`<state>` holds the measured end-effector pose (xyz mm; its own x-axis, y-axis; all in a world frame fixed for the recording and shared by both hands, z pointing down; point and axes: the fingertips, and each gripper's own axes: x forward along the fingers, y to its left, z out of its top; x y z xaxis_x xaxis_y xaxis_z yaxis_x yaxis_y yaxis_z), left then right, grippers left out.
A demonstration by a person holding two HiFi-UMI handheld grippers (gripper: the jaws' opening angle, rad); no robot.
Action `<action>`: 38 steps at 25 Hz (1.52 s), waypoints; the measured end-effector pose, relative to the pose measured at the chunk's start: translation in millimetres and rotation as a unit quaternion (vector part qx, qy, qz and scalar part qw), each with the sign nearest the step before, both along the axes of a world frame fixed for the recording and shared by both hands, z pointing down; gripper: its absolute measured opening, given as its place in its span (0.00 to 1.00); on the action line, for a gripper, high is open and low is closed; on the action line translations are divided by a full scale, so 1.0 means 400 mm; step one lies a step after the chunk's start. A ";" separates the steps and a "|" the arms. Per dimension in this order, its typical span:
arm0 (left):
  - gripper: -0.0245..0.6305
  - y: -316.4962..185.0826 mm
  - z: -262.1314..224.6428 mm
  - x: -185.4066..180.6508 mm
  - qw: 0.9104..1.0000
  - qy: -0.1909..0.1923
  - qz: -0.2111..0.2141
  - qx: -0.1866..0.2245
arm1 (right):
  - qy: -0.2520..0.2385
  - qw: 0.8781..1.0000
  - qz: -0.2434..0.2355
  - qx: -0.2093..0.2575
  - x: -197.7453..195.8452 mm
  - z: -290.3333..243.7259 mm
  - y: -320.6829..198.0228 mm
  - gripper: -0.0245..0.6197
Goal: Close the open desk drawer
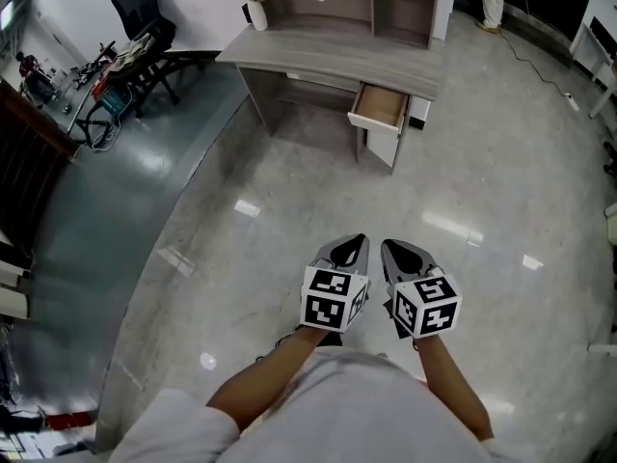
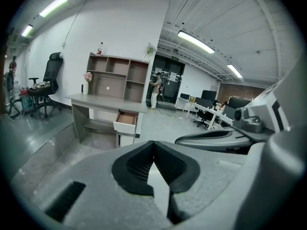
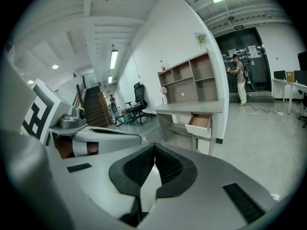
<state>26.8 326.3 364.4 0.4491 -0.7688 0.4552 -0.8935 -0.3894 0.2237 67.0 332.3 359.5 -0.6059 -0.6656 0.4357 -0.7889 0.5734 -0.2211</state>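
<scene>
A grey desk (image 1: 333,61) with a shelf unit stands ahead, its drawer (image 1: 378,109) pulled out on the right side, showing a wooden inside. The drawer (image 2: 126,119) also shows far off in the left gripper view, and the drawer (image 3: 199,122) in the right gripper view. My left gripper (image 1: 361,240) and right gripper (image 1: 388,246) are side by side over the floor, well short of the desk. Both are shut, tips touching, with nothing between them.
A vase of pink flowers (image 1: 255,3) stands on the desk's left end. A black office chair (image 1: 140,27) and a cluttered table (image 1: 77,90) are at the left. A person (image 2: 155,89) stands far back by a doorway. Polished floor (image 1: 289,201) lies between me and the desk.
</scene>
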 end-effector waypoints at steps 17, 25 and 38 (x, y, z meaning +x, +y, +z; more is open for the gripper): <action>0.04 -0.318 0.000 -0.271 0.998 0.033 0.043 -0.014 | 0.044 0.998 0.042 -0.025 -0.239 0.010 -0.308 0.04; 0.04 -0.387 0.013 -0.316 0.997 0.044 0.067 -0.022 | 0.037 0.997 0.062 -0.034 -0.307 0.019 -0.367 0.04; 0.04 -0.468 0.020 -0.337 0.997 0.038 0.064 -0.019 | 0.023 0.998 0.057 -0.032 -0.342 0.026 -0.461 0.04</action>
<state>-107.9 139.1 372.4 0.5761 -0.6858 0.4448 -0.8174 -0.4887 0.3051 -69.7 147.8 370.0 -0.5063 -0.6985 0.5057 -0.8582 0.4654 -0.2164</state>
